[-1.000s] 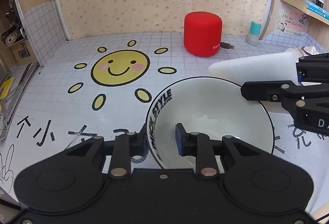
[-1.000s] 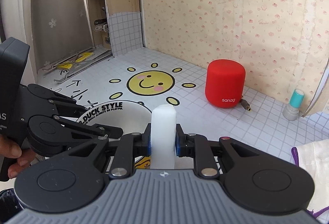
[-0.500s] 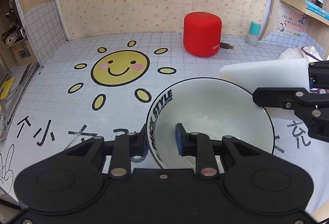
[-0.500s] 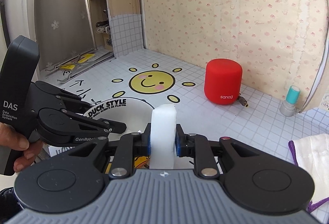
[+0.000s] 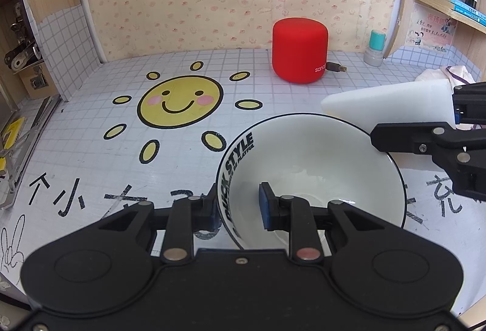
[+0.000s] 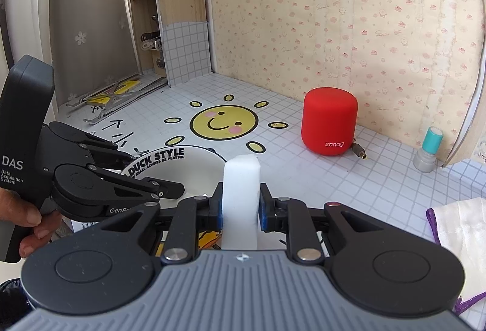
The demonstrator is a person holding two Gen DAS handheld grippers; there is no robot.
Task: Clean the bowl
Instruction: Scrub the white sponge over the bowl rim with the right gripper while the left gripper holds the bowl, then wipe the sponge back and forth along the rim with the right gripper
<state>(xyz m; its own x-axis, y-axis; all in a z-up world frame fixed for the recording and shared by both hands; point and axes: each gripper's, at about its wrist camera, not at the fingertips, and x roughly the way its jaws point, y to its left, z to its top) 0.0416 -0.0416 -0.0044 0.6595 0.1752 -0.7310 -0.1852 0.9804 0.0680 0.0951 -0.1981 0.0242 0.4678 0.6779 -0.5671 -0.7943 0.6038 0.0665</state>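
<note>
A: Bowl [image 5: 319, 155] — where is it?

B: On the tiled table [image 5: 273, 88], its rim pinched by the left gripper [image 5: 240, 209]. The right gripper [image 6: 240, 206] clamps a white sponge block [image 6: 241, 179] beside it.

A: Around?

B: A red "sanag" speaker [image 6: 329, 121] and a teal-capped stamp [image 6: 429, 148] behind. The bowl reads "DUCK STYLE". A cloth [image 6: 455, 224] is cut off at right.

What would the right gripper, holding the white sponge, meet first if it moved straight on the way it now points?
Probably the tiled tabletop between the bowl and the red speaker. The right gripper tilts downward, with the sponge leading; depth is unclear.
</note>
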